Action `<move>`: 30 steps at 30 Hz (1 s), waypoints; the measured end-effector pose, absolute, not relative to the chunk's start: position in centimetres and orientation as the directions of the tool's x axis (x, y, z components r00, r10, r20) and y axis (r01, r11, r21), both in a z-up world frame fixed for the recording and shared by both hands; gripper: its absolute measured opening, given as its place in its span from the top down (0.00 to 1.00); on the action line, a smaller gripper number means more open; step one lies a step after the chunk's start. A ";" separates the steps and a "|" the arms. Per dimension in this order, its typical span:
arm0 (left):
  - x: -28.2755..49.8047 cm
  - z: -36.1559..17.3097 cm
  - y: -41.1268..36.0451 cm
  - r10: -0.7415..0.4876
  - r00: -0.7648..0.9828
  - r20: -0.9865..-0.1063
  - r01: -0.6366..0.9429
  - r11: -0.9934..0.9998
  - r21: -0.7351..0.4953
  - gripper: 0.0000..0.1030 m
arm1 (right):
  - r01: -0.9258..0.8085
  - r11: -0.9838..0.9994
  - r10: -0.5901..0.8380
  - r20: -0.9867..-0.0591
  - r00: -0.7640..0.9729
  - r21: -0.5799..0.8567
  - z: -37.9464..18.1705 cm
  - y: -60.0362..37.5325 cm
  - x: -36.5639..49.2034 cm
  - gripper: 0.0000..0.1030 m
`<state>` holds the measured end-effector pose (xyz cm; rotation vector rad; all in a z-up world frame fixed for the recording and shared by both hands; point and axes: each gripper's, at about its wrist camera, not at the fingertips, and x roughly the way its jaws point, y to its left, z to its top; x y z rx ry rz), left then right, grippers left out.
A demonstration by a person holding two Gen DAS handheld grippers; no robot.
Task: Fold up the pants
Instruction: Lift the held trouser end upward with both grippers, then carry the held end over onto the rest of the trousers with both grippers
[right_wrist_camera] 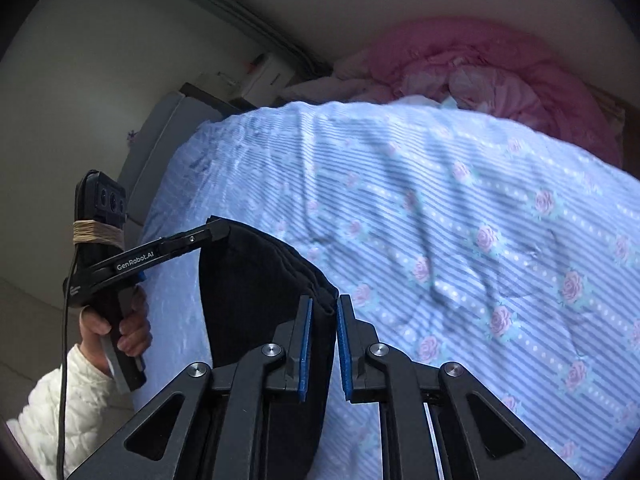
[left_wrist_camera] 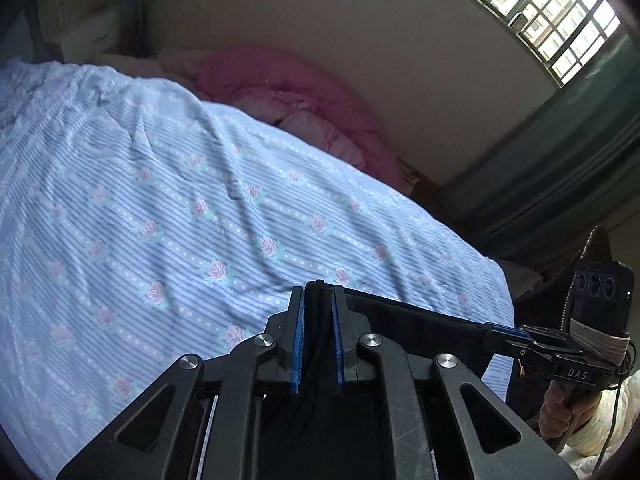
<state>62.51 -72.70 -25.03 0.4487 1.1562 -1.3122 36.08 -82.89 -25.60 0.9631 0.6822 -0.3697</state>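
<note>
The black pants (left_wrist_camera: 420, 320) are held off the bed between two grippers. In the left wrist view, the left gripper (left_wrist_camera: 319, 300) is pressed together on a bunched edge of the dark fabric; the cloth is pinched between its blue pads (left_wrist_camera: 298, 344) and hangs down beneath the jaws. From that grip, a taut band of the pants is stretched to the right as far as the right gripper (left_wrist_camera: 500, 330), whose tip is closed on the far end of the fabric.

In the right wrist view, the right gripper (right_wrist_camera: 323, 312) is clamped on a thick fold of the pants (right_wrist_camera: 256, 280), with the fabric gripped between the blue pads (right_wrist_camera: 305, 344). The cloth spans leftward in a curved sheet to the left gripper (right_wrist_camera: 218, 228), which is closed on the opposite corner. The left handle is grasped by a hand (right_wrist_camera: 128, 328) in a white quilted sleeve (right_wrist_camera: 64, 412). A small black camera unit (right_wrist_camera: 106, 196) is tied to the handle with tan cord.

Below and beyond the pants, a blue striped bedsheet (left_wrist_camera: 160, 184) printed with pink roses is spread over the bed. A pink quilt (left_wrist_camera: 296, 92) is bunched at the far edge against a pale wall (left_wrist_camera: 360, 32). A barred window (left_wrist_camera: 540, 12) and a grey-green curtain (left_wrist_camera: 560, 160) are seen at the upper right of the left wrist view.
</note>
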 end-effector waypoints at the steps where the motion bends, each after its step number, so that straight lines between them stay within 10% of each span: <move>1: 62.3 -23.5 -71.5 -0.531 -0.143 -0.835 0.905 0.272 -0.327 0.87 | 0.556 0.555 0.003 -0.670 0.742 0.618 -24.2 -82.2 36.0 0.87; 16: 60.3 -12.5 -48.6 -0.660 0.031 -0.751 0.878 0.377 -0.295 0.88 | 0.233 0.876 0.075 -0.596 0.799 0.423 -8.3 -61.1 34.9 0.93; 30: 59.9 -20.8 -30.3 -0.610 0.035 -0.792 0.861 0.420 -0.286 0.88 | 0.273 0.856 0.216 -0.784 0.582 0.439 -17.8 -44.7 34.9 0.82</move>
